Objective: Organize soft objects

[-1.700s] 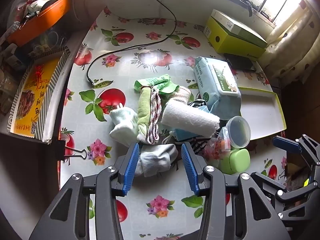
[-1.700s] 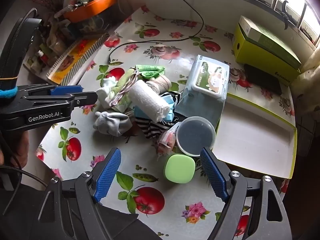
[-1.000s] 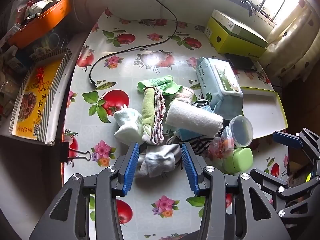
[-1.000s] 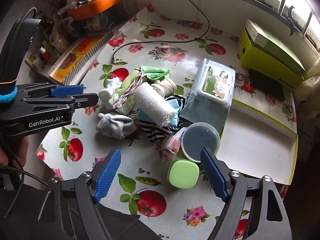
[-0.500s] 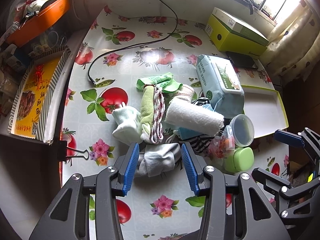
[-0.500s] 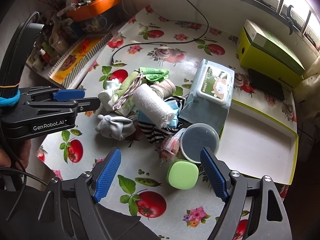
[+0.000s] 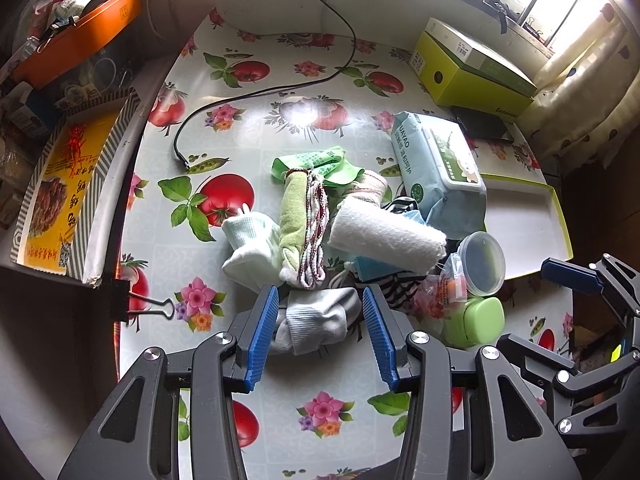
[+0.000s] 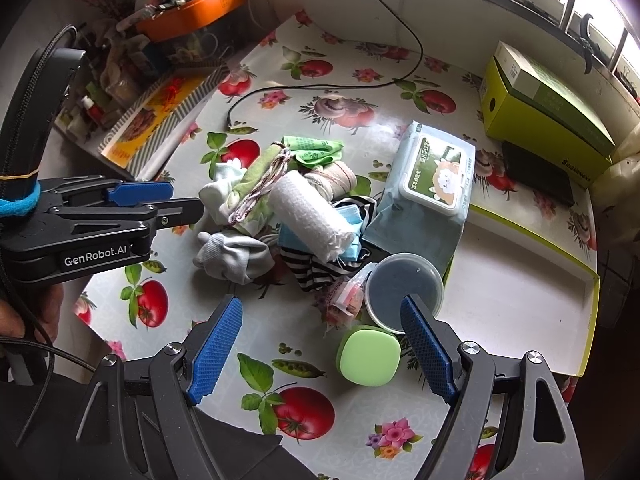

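Left gripper (image 7: pixel 320 332), jaws open astride the grey sock (image 7: pixel 316 322), should descend squarely and close on its bunched middle; right gripper (image 8: pixel 320 348) hangs open, idle.

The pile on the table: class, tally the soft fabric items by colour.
White: 2, rolled towel, pale sock
Grey: 1, grey sock
Green: 2, green cloth, green rolled cloth
Striped black-white: 1, striped cloth
Total: 6

Grey sock (image 7: pixel 316 322) crumpled beside white towel roll (image 7: pixel 386 236) (heaped cloths).
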Available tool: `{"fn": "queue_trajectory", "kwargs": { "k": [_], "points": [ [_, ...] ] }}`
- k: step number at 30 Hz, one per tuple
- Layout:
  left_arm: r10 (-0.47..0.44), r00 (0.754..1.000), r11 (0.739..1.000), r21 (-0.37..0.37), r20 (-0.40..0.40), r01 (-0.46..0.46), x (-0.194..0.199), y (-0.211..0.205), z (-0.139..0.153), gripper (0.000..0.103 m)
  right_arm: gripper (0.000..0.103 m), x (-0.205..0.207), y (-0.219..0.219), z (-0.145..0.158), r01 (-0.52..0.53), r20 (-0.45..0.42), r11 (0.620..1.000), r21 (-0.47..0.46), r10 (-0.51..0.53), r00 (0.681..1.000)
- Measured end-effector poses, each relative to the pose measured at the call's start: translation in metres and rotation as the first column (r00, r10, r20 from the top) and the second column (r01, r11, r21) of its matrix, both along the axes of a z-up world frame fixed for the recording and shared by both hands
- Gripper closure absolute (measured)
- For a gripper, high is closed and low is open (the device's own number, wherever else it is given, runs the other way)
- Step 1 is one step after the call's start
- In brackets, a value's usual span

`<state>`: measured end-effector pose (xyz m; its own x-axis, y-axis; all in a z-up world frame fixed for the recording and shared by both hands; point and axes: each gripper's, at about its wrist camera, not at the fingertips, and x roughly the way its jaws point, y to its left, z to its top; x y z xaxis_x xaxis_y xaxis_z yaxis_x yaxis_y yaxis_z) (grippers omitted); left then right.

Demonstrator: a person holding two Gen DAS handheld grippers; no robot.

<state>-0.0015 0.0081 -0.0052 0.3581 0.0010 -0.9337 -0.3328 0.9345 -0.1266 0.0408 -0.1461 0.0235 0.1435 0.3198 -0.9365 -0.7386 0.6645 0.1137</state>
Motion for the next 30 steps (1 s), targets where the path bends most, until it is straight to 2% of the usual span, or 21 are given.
{"fn": "queue_trajectory", "kwargs": {
  "k": [30],
  "points": [
    [0.004,1.0,1.0,-0.007,-0.014,-0.004,0.001,0.008,-0.006,0.057,0.021,0.004,0.01,0.002,-0.032,0.006,0.999,0.016,0.032,0.999]
  ]
}}
